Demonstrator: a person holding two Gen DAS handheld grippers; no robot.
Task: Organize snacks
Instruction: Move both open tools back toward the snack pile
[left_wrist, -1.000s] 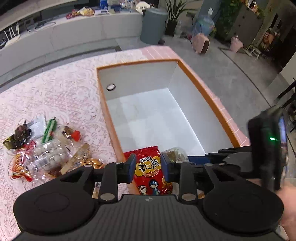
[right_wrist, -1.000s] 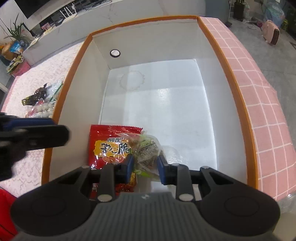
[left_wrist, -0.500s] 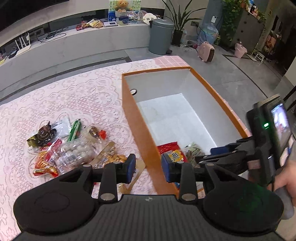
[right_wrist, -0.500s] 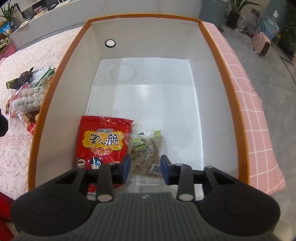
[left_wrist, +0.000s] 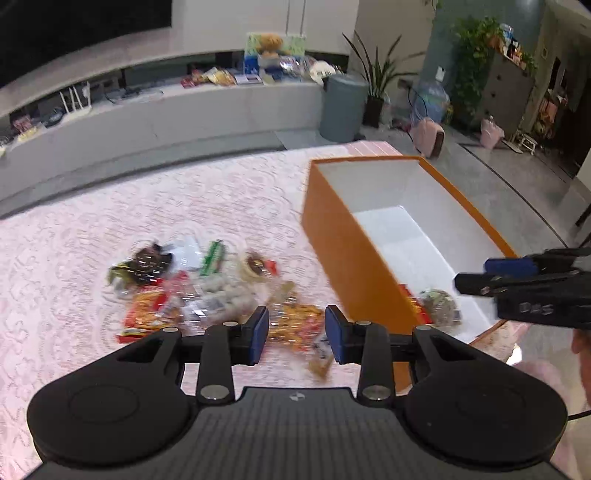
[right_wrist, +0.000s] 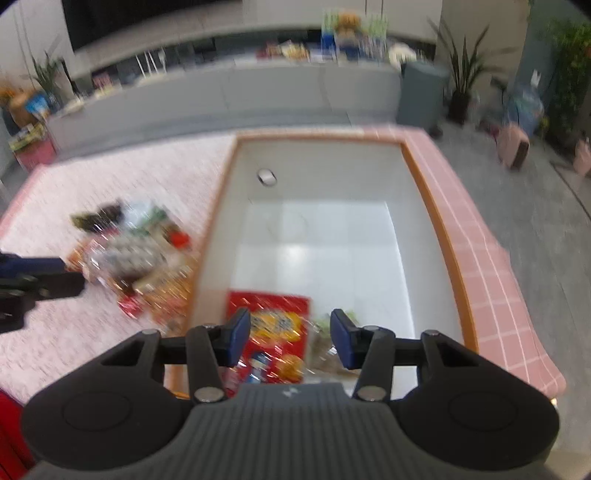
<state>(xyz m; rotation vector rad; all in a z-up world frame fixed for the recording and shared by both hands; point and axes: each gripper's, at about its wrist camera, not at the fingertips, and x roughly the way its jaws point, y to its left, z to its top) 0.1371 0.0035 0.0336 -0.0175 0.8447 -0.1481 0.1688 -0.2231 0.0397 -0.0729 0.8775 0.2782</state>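
Both tongs, left (left_wrist: 295, 334) and right (right_wrist: 290, 341), have just been opening with nothing between them, two snacks (right_wrist: 269, 332) lie low in the box (left_wrist: 354, 266), the pile (left_wrist: 192, 291) waits lower left on the surface (left_wrist: 110, 206), where crinkly packs may slip.

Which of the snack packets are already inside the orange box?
Two: the red packet with yellow lettering and the clear green-tinted packet beside it, at the orange box's near end. The rest lie in the pile on the tablecloth.

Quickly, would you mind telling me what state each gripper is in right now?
Left gripper: open, holding nothing; jaws have just been opening.
Right gripper: open, holding nothing; jaws have just been opening.
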